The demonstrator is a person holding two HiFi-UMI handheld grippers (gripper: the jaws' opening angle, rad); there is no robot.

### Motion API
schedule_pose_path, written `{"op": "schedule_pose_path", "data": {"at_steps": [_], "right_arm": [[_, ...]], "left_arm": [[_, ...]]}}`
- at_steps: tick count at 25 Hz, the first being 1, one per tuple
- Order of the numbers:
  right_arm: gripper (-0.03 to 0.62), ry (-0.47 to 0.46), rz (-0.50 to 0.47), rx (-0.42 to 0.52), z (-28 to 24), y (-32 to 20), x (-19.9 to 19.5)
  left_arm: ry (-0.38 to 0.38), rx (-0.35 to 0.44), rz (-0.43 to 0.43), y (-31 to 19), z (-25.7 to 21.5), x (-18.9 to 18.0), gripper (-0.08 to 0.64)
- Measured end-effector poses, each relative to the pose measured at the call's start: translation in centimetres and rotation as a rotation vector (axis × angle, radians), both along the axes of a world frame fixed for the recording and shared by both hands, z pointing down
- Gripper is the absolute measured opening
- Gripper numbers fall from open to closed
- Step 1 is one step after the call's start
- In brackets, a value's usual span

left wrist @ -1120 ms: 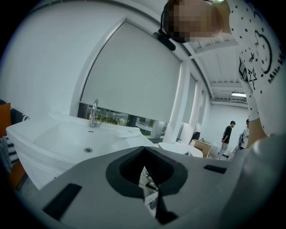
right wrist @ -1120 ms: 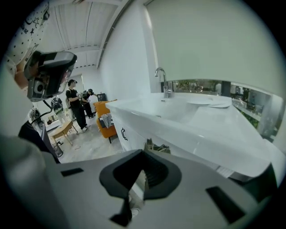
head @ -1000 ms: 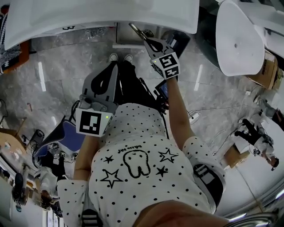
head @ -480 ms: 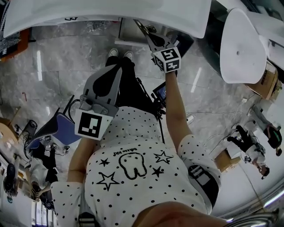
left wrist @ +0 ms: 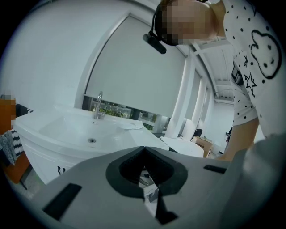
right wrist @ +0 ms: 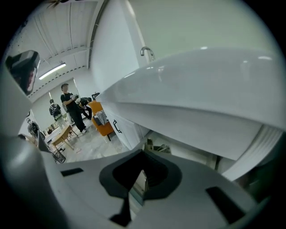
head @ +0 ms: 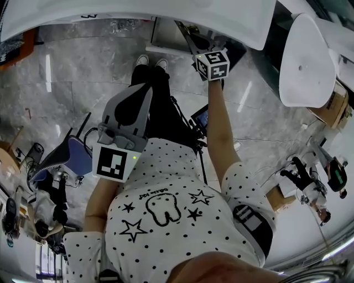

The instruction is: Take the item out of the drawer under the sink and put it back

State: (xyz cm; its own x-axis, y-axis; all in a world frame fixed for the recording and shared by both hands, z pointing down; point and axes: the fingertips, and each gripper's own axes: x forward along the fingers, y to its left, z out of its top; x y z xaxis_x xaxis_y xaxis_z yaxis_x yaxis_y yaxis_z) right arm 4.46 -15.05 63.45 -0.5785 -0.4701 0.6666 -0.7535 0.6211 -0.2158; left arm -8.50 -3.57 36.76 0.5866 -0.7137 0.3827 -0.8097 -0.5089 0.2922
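2 grippers show in the head view. Nearest, the left gripper (head: pixel 145 91) hangs beside the person's dotted shirt (head: pixel 166 182), fingers pressed together, empty. Farther out, the right gripper (head: pixel 185 34), fingers likewise closed on nothing, points beneath the sink's (head: pixel 138 11) front edge. Only the right gripper view looks into the drawer (right wrist: pixel 156 146) there: small items inside, too dim to name.

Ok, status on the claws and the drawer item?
Both shut, empty: left claw by the body, right claw aimed under the sink toward the drawer. No item in hand, none made out. Nothing blocking the approach.
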Motion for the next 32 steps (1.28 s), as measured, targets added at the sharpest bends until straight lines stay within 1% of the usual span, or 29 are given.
{"op": "schedule_pose_path", "data": {"at_steps": [6, 12, 21, 26, 32], "right_arm": [[0.015, 0.036, -0.032, -0.012, 2.7, -1.3, -1.0], [0.015, 0.075, -0.057, -0.035, 4.3, -2.2, -0.5], [0.015, 0.077, -0.078, -0.065, 6.4, -2.5, -1.5], [0.015, 0.097, -0.089, -0.088, 7.1, -2.5, -1.5], [0.015, 0.110, -0.139, -0.123, 7.6, -2.6, -1.9]], "left_arm": [[-0.004, -0.016, -0.002, 0.3, 0.8, -0.5, -0.005], [-0.009, -0.036, -0.004, 0.8, 1.0, -0.3, -0.005], [-0.010, -0.073, -0.018, 0.7, 2.4, -0.9, -0.005], [-0.011, -0.084, -0.024, 0.7, 2.7, -0.8, -0.005], [-0.005, -0.087, -0.033, 0.5, 2.9, -0.8, -0.005]]}}
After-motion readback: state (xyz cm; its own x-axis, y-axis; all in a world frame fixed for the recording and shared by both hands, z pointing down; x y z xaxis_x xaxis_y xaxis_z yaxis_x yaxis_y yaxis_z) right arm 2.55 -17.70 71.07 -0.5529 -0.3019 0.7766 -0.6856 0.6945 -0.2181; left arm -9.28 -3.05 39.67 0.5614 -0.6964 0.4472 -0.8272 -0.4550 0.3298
